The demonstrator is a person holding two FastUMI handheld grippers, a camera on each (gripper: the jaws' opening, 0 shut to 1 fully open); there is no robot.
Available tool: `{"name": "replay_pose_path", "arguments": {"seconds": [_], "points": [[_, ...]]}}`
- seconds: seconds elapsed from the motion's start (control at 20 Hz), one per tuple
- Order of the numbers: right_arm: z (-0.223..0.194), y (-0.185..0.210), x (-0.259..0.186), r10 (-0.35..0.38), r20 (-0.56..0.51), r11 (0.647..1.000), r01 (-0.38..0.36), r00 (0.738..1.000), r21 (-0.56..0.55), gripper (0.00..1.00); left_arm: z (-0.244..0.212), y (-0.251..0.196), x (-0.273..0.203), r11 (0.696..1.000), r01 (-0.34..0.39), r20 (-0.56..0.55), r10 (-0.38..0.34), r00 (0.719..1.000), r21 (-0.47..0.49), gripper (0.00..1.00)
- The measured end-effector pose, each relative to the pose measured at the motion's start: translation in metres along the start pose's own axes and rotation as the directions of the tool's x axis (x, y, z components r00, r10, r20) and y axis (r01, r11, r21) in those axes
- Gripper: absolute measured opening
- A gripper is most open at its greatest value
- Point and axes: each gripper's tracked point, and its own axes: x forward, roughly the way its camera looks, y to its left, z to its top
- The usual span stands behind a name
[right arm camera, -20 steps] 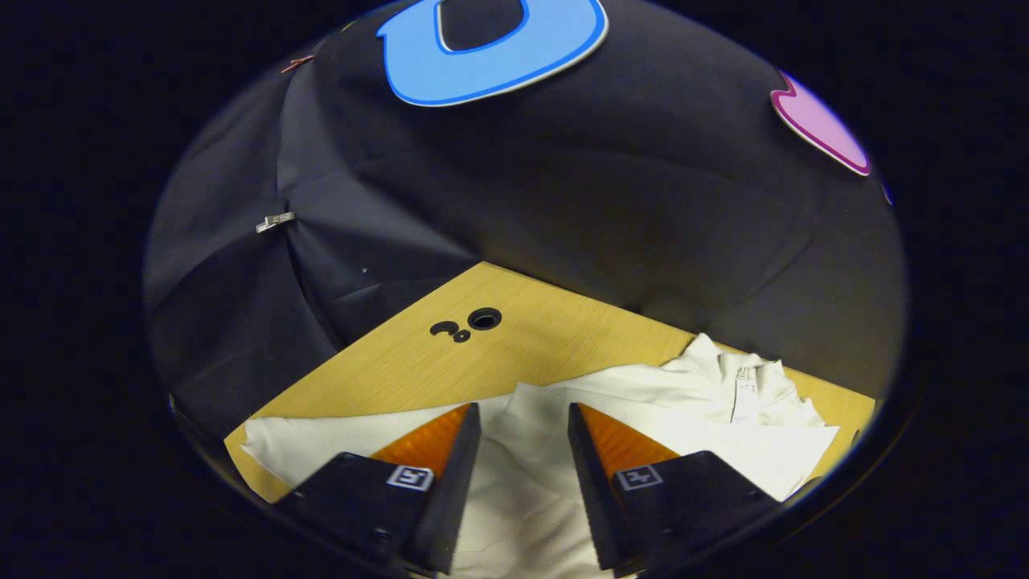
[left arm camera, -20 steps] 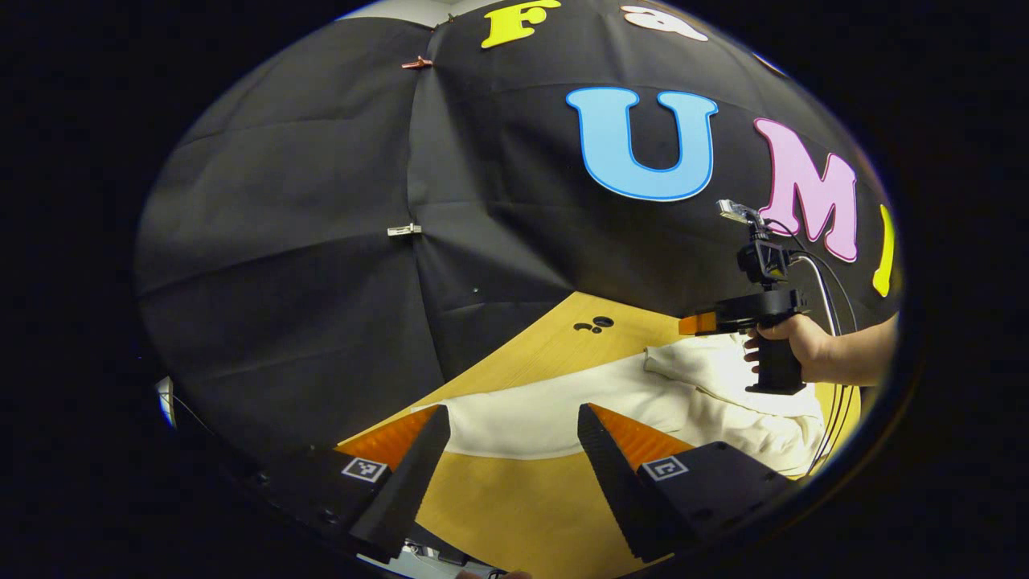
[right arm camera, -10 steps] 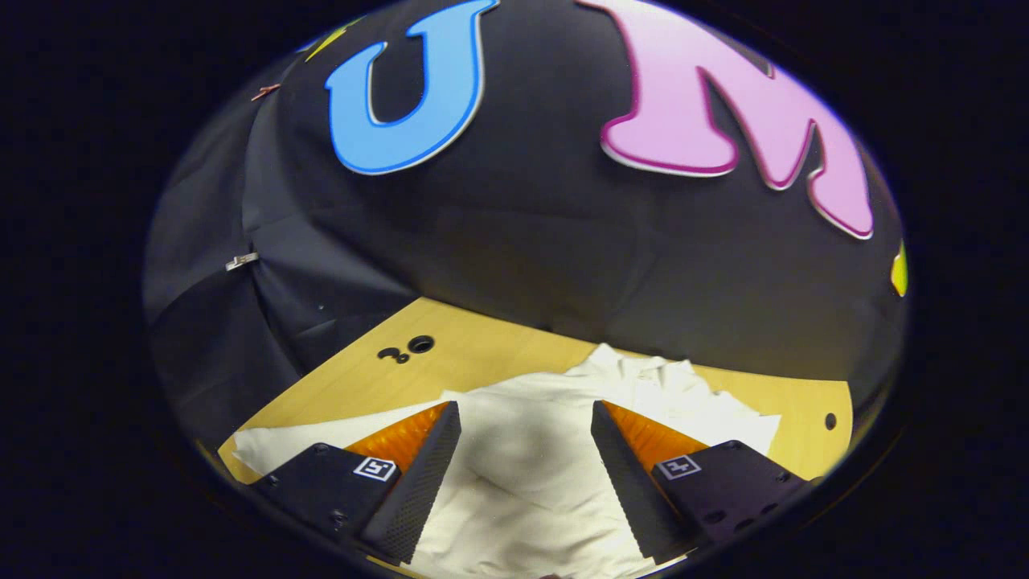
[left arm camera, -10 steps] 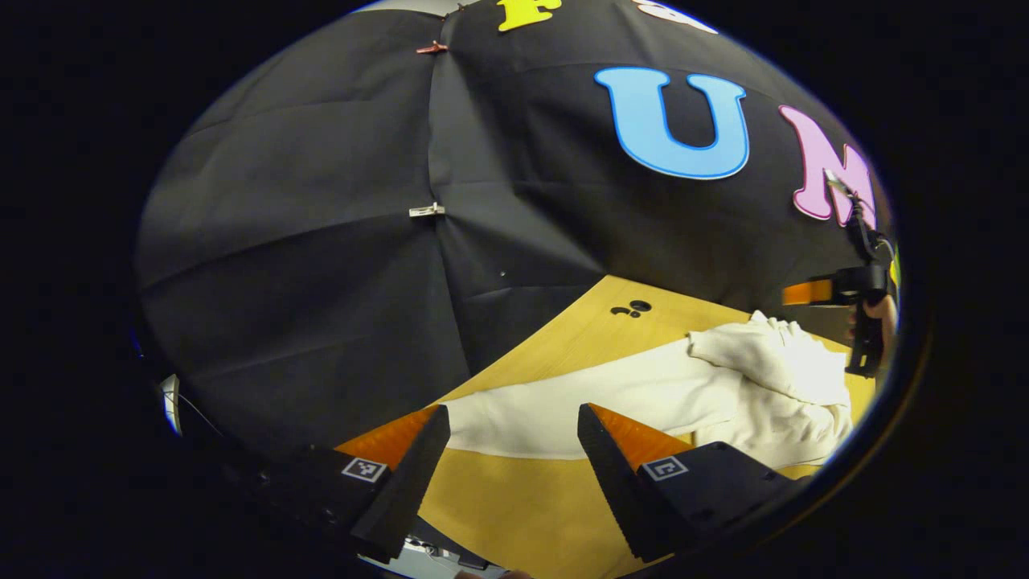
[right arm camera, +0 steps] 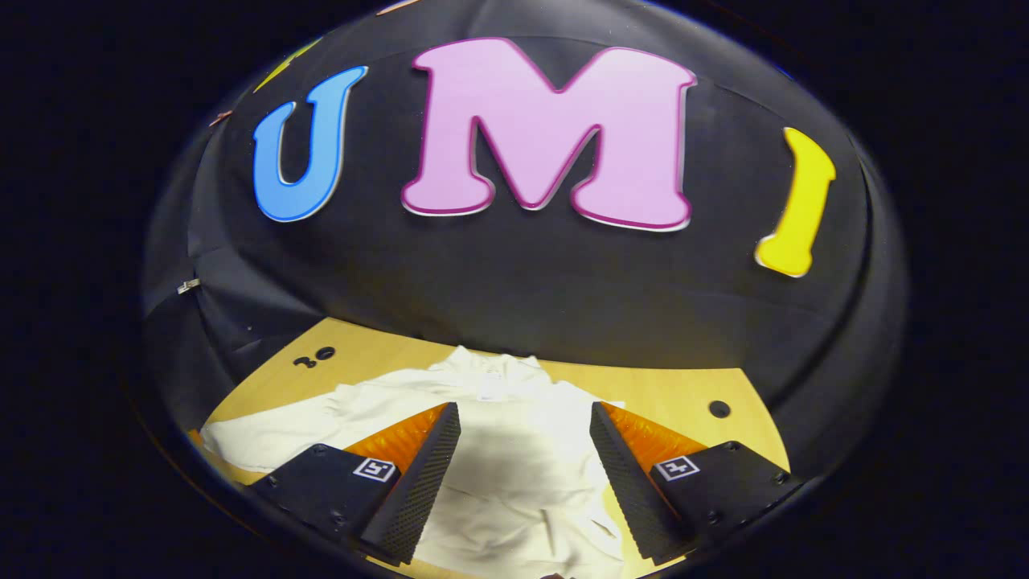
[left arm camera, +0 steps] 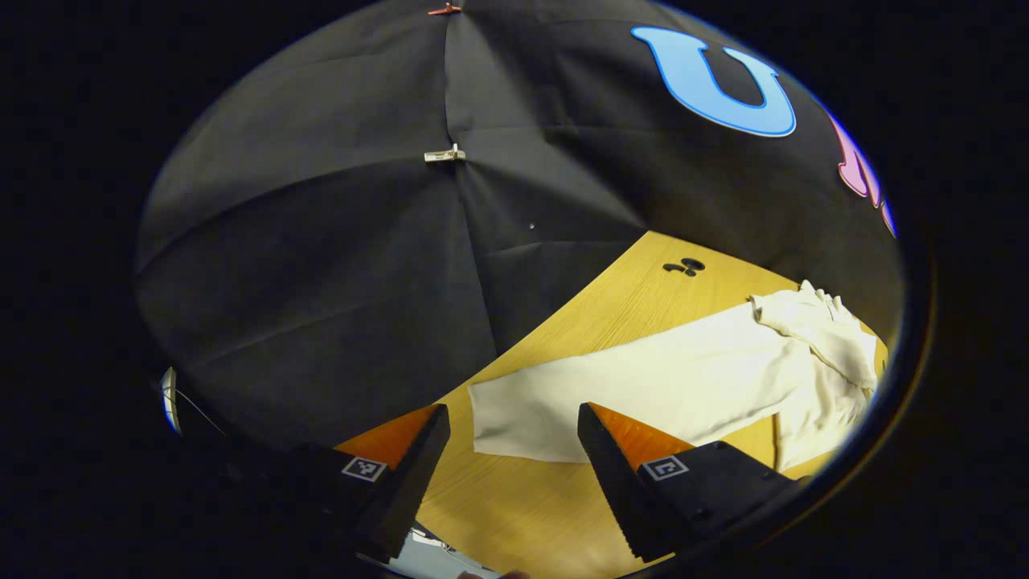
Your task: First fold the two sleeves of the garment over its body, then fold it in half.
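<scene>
While both sets of tongs hang spread and empty above the bench [left arm camera: 514,515], nothing of the fold looks started on the left side.

Left tongs [left arm camera: 513,426]: jaws apart, gripping nothing, cuff end of the left sleeve [left arm camera: 643,390] just beyond the tips, slightly right of centre. The sleeve lies flat on the wood, long axis running from the cuff near the tongs away and rightward to the shoulder, where it meets the bunched body of the white garment [left arm camera: 820,346]. Left tongs are clearly the nearer ones to that cuff.

Right tongs [right arm camera: 524,450]: also apart, holding nothing, over the garment body [right arm camera: 514,482], collar [right arm camera: 490,370] pointing away toward the booth wall. Cloth here is rumpled; I can't tell whether the right sleeve is already laid over.

Judgement: next move is a short drop forward onto the cuff, then carry it along the sleeve's own axis toward the body. Far off, two small holes [left arm camera: 683,266] in the benchtop, beyond the sleeve.
</scene>
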Motion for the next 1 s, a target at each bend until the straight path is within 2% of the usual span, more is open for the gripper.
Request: {"name": "replay_pose_path", "arguments": {"seconds": [0.2, 0.45, 0.6, 0.65, 0.7, 0.75, 0.8, 0.9, 0.95, 1.0], "points": [[-0.015, -0.067, -0.045, -0.119, -0.005, 0.992, 0.119, 0.993, 0.033, 0.99, -0.017, 0.005, 0.028, 1.000, 0.010, -0.053, -0.010, 0.999, -0.006, 0.99], [-0.049, -0.128, -0.113, -0.231, -0.043, 0.968, 0.234, 0.972, 0.094, 0.99, -0.040, 0.005, 0.048, 0.996, 0.032, -0.137, -0.043, 0.990, -0.077, 0.99], [-0.066, -0.154, -0.143, -0.289, -0.057, 0.948, 0.294, 0.956, 0.121, 0.99, -0.041, -0.002, 0.052, 0.998, 0.063, -0.124, -0.062, 0.990, 0.001, 0.98], [-0.071, -0.160, -0.151, -0.303, -0.061, 0.942, 0.309, 0.951, 0.133, 0.99, -0.041, -0.006, 0.054, 0.997, 0.078, -0.131, -0.076, 0.988, 0.005, 1.00], [-0.077, -0.165, -0.159, -0.315, -0.066, 0.935, 0.321, 0.947, 0.148, 0.99, -0.039, -0.008, 0.054, 0.997, 0.082, -0.130, -0.080, 0.988, 0.009, 0.96], [-0.083, -0.171, -0.168, -0.325, -0.070, 0.929, 0.332, 0.943, 0.165, 0.99, -0.037, -0.011, 0.056, 0.996, 0.093, -0.137, -0.091, 0.986, 0.009, 0.97], [-0.088, -0.175, -0.175, -0.334, -0.076, 0.922, 0.342, 0.940, 0.180, 0.99, -0.036, -0.013, 0.057, 0.995, 0.101, -0.136, -0.097, 0.986, 0.019, 0.90], [-0.101, -0.182, -0.185, -0.346, -0.087, 0.913, 0.357, 0.934, 0.198, 0.99, -0.036, -0.020, 0.057, 0.992, 0.123, -0.145, -0.117, 0.983, 0.034, 0.82], [-0.106, -0.186, -0.190, -0.353, -0.093, 0.910, 0.364, 0.931, 0.197, 0.99, -0.037, -0.021, 0.058, 0.991, 0.128, -0.151, -0.120, 0.981, 0.042, 0.73], [-0.110, -0.190, -0.193, -0.360, -0.095, 0.908, 0.372, 0.928, 0.193, 0.99, -0.036, -0.030, 0.057, 0.986, 0.162, -0.152, -0.154, 0.976, 0.041, 0.66]]}}
